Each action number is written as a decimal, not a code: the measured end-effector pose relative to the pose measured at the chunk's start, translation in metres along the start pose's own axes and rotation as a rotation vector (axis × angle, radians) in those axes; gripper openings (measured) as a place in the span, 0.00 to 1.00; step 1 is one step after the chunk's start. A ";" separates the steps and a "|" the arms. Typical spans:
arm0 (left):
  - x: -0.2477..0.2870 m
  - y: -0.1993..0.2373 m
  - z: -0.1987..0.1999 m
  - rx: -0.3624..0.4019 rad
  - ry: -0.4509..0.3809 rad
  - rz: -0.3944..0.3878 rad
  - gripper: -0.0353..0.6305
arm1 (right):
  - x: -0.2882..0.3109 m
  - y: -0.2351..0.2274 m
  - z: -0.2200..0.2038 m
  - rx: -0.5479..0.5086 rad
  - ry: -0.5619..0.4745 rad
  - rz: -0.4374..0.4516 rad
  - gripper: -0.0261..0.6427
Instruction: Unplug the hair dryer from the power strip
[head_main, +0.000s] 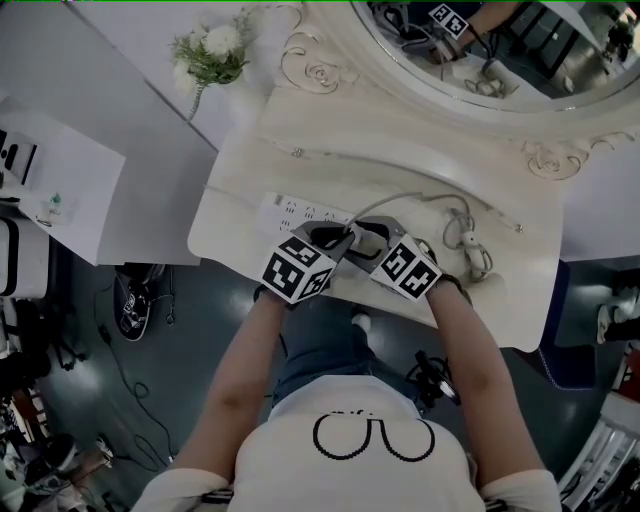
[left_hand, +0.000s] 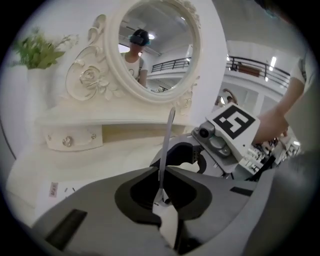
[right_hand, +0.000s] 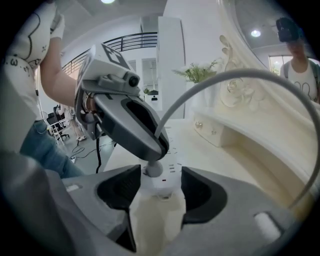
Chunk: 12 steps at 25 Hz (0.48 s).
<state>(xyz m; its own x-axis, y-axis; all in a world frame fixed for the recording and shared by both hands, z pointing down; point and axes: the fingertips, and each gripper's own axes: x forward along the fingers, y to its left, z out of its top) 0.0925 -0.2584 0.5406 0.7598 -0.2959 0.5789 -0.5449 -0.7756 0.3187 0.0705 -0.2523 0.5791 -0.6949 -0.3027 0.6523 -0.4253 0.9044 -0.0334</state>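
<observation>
**A:** Head view first. Where is the power strip?

**B:** The power strip (head_main: 295, 212) lies on the white desk (head_main: 400, 150), near its front edge and below the mirror (head_main: 480, 60). Its right end is hidden under the 2 grippers. The left gripper (head_main: 335, 240) and right gripper (head_main: 362, 241) meet there, tips almost touching, and they cover the plug.

**A:** And the cable?

**B:** The grey cable (head_main: 400, 197) arcs right to a coil (head_main: 470, 250) near the desk's right side. What it ends in is hard to make out.

**A:** Left gripper view?

**B:** Its fingers are closed on the cable (left_hand: 167, 135), pinching it low down. Below the pinch, the plug cannot be made out.

**A:** Right gripper view?

**B:** Its fingers clamp the strip's near end (right_hand: 160, 189) from both sides. The grey plug (right_hand: 153, 169) sits in a socket just beyond them. The left gripper's tips are right above it. The rest of the strip is mostly hidden behind that gripper.
</observation>
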 end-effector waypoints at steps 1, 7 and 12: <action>0.000 -0.002 -0.001 0.042 0.016 0.013 0.09 | 0.000 0.000 -0.001 0.000 0.012 0.002 0.41; -0.009 -0.001 -0.004 0.028 -0.022 0.002 0.09 | -0.001 0.001 0.000 -0.002 0.006 0.002 0.40; -0.005 0.009 0.004 -0.154 -0.050 -0.023 0.09 | 0.000 0.001 -0.001 -0.007 0.019 0.002 0.39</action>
<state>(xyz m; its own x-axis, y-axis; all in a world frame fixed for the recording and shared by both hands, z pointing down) 0.0854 -0.2666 0.5378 0.7873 -0.3099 0.5330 -0.5723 -0.6890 0.4446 0.0703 -0.2511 0.5801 -0.6849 -0.2949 0.6663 -0.4195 0.9072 -0.0297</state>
